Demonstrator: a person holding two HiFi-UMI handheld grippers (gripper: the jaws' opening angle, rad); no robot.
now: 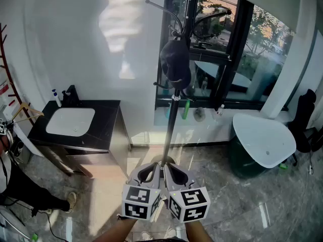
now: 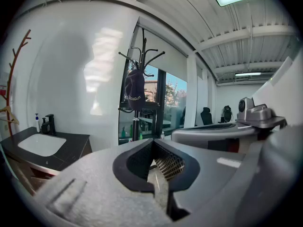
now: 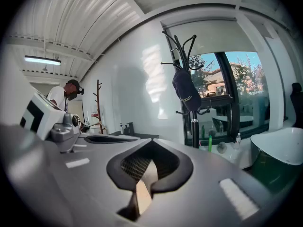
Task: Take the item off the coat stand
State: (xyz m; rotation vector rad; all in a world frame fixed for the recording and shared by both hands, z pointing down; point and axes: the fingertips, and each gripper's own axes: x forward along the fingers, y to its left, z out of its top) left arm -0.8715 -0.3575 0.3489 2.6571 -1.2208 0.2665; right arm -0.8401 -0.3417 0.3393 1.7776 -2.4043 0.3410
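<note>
A black cap (image 1: 175, 62) hangs on an upper hook of the black coat stand (image 1: 171, 120) in front of the window. The left gripper view shows the cap (image 2: 134, 90) ahead and above, and in the right gripper view the cap (image 3: 186, 91) hangs right of centre. Both grippers are held low and side by side near the stand's base, well below the cap. My left gripper (image 1: 154, 166) is shut with nothing in it. My right gripper (image 1: 169, 166) is also shut and empty.
A black counter with a white basin (image 1: 70, 121) stands at the left wall. A white round table (image 1: 265, 137) and a black chair (image 1: 305, 117) are at the right. A person (image 1: 30, 193) stands at the far left, beside a reddish wooden stand (image 1: 6, 64).
</note>
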